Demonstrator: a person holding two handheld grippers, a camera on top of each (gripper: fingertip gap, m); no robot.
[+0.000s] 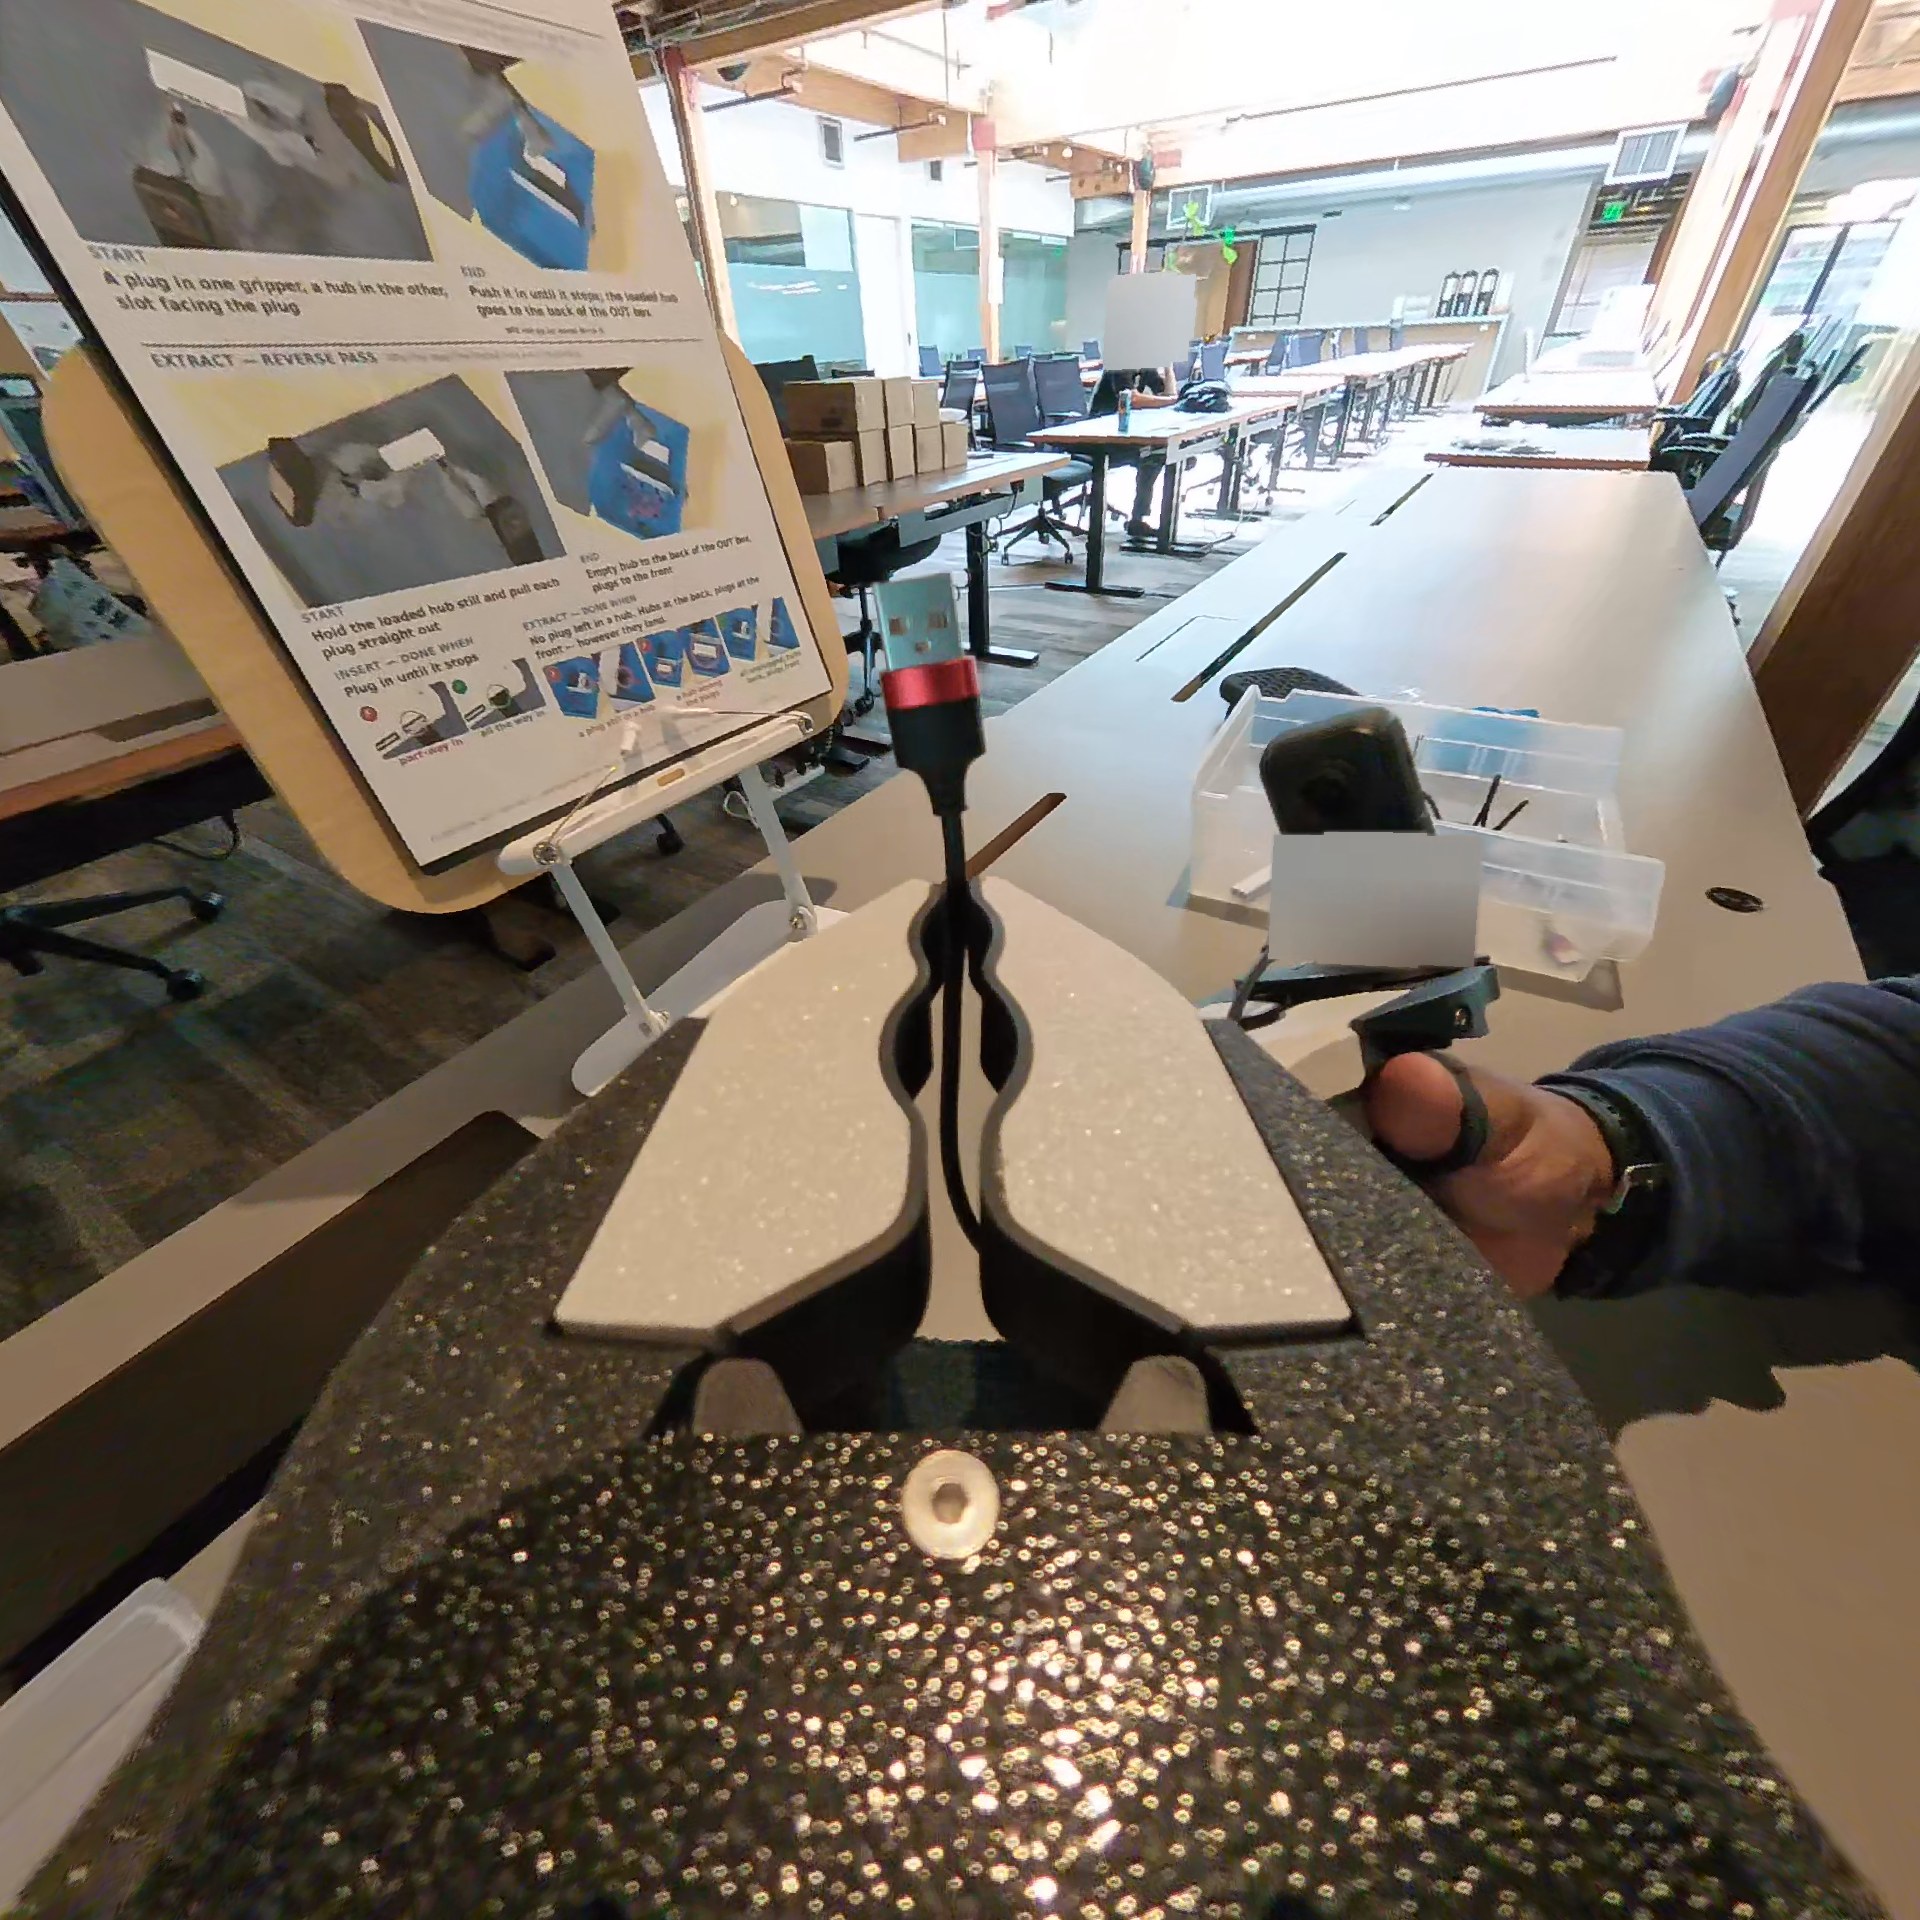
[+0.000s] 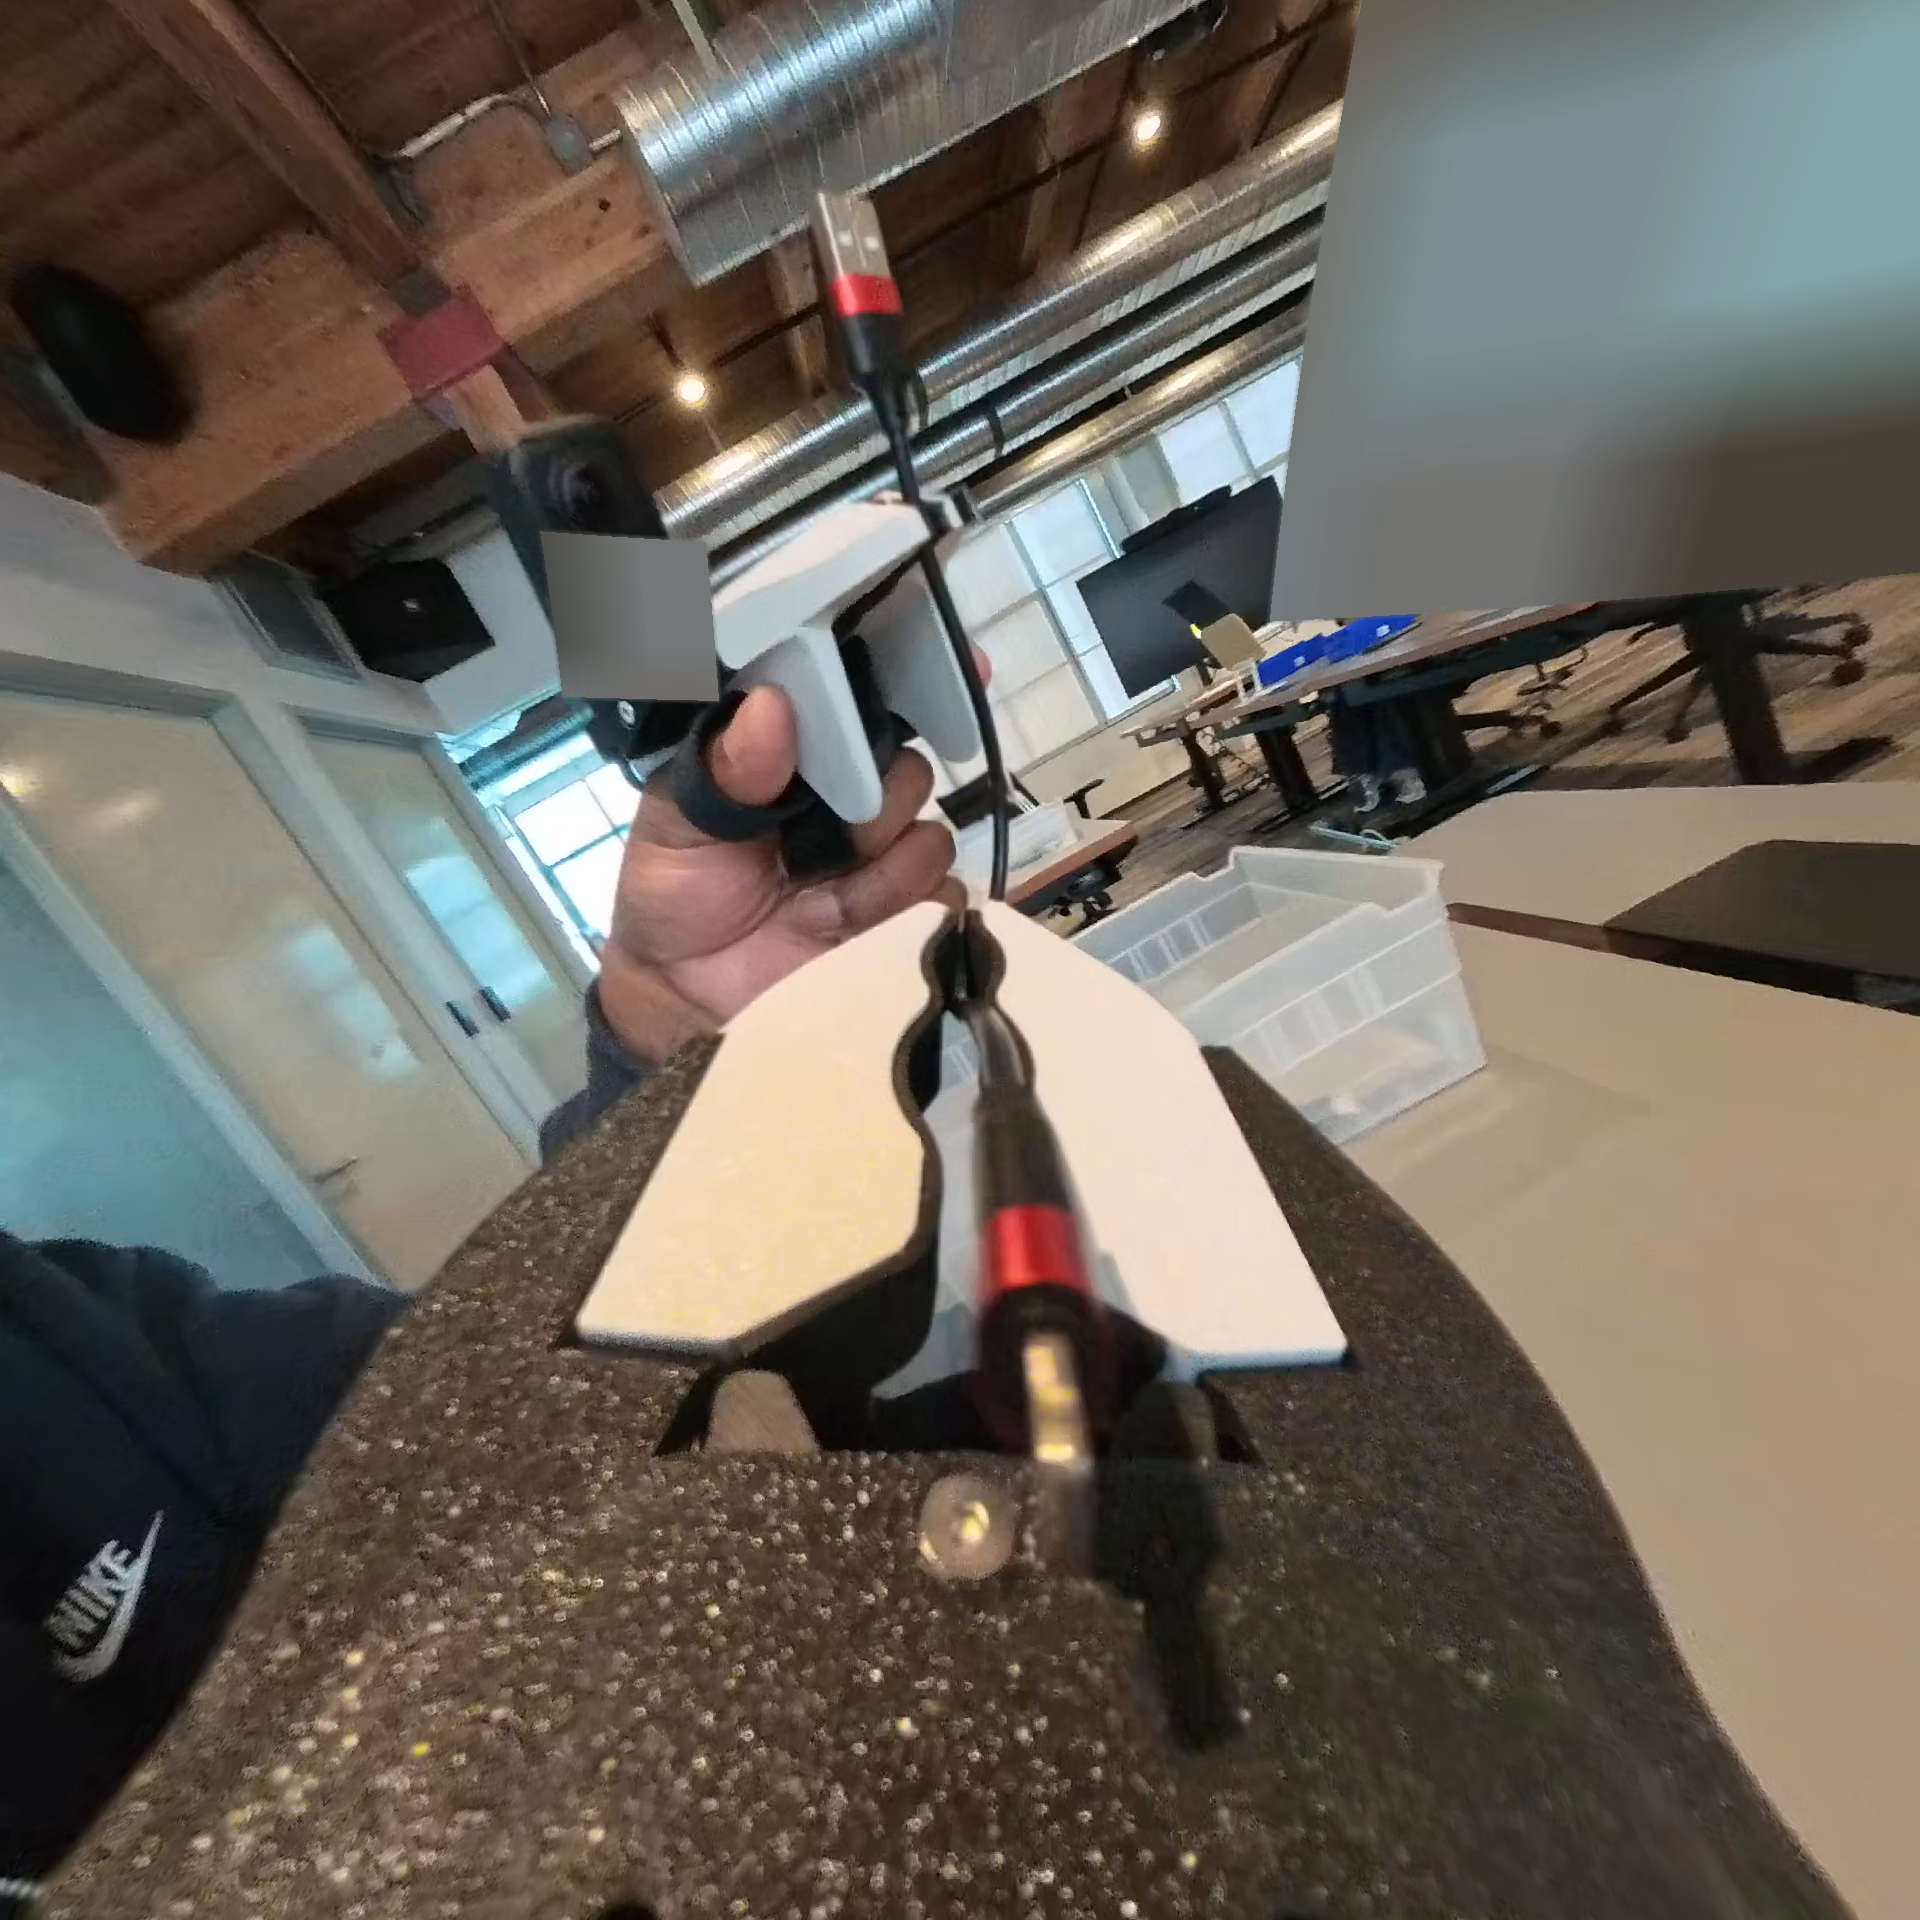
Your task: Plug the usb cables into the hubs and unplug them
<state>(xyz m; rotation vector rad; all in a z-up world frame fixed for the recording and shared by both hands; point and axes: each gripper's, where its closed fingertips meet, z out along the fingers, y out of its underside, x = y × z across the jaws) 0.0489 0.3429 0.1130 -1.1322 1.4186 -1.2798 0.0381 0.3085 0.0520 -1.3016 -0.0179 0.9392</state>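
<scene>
My left gripper (image 1: 954,894) is shut on a thin black USB cable (image 1: 951,1039). Its silver plug with a red collar (image 1: 925,644) sticks up past the fingertips. My right gripper (image 2: 966,920) is shut at its tips on the same black cable (image 2: 992,790). A second red-collared plug (image 2: 1029,1262) lies back between the right fingers, pointing toward the camera. In the right wrist view the left gripper (image 2: 925,509) is held in a hand (image 2: 727,883) above, with its plug (image 2: 854,260) raised. No hub is in view.
A clear plastic divided bin (image 1: 1538,821) stands on the grey table (image 1: 1455,623); it also shows in the right wrist view (image 2: 1309,997). An instruction sheet on a white stand (image 1: 436,436) is at the left. A black pad (image 2: 1787,914) lies at the far right. One gripper's finger ends stand about 8 centimetres off the other's.
</scene>
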